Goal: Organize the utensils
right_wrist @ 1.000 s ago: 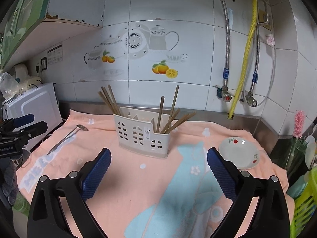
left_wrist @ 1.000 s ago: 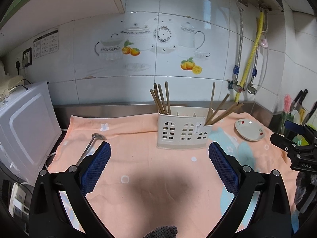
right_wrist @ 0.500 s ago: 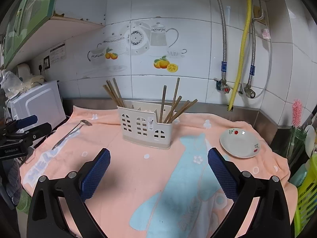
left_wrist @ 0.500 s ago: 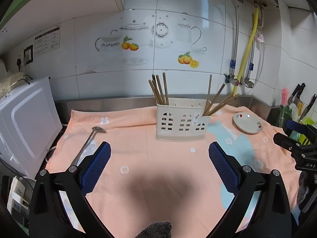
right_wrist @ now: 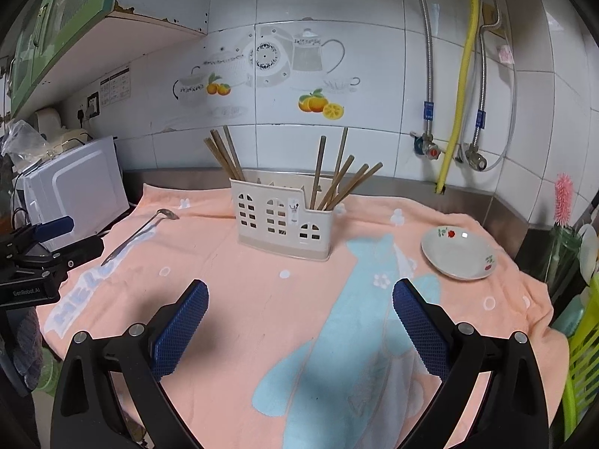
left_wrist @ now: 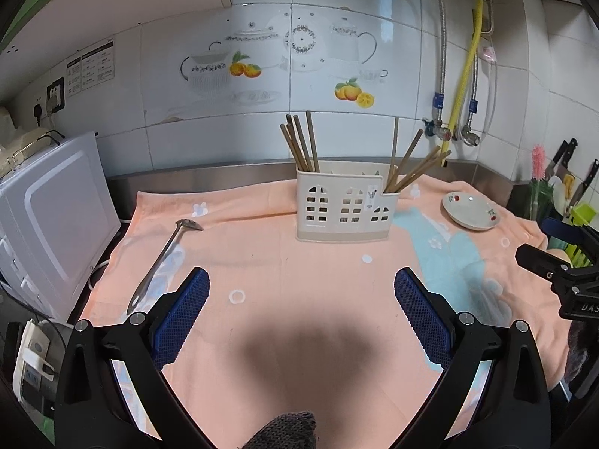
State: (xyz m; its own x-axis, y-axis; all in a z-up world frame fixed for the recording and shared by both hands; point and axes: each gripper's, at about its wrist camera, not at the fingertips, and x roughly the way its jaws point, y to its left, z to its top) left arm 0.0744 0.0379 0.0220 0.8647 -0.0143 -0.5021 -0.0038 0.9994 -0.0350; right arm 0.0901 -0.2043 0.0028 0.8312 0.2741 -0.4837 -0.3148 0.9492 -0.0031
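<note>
Left gripper [left_wrist: 301, 292]: spread wide, nothing between the blue pads [left_wrist: 181, 314], hovering above the near part of the peach towel [left_wrist: 262, 269]. Right gripper [right_wrist: 299, 295]: likewise spread and empty, poised over the blue patch of the same towel, to the right of its partner.

Just left of the left gripper's near finger: a metal spoon [left_wrist: 164, 258], lying flat on the towel, bowl pointing far, handle end trailing near and left. Apart from everything else; the only loose utensil in sight.

Farther out, centre of the towel: a cream utensil holder [left_wrist: 344, 209] with window-shaped cutouts, upright. Chopsticks [left_wrist: 299, 142] bunched in its left compartment, more chopsticks [right_wrist: 337, 179] fanned out of the right one; middle section apparently vacant, though hard to tell from here. To the right, well apart from the holder: a small white dish [right_wrist: 458, 256] with red fruit print, empty. Far left edge: a white microwave [left_wrist: 48, 217] beside the towel.

Step in hand, by judgement: approach, with nothing yet grasped. Spoon probably the remaining item to stow. Next move likely for the left gripper: swing left and down, straddle the thin handle across its width, close firmly. Flat, slim metal on soft cloth, so a low, square pinch needed to avoid slipping or snagging the towel; then a lift, a tilt upright, and a drop into a free slot.
</note>
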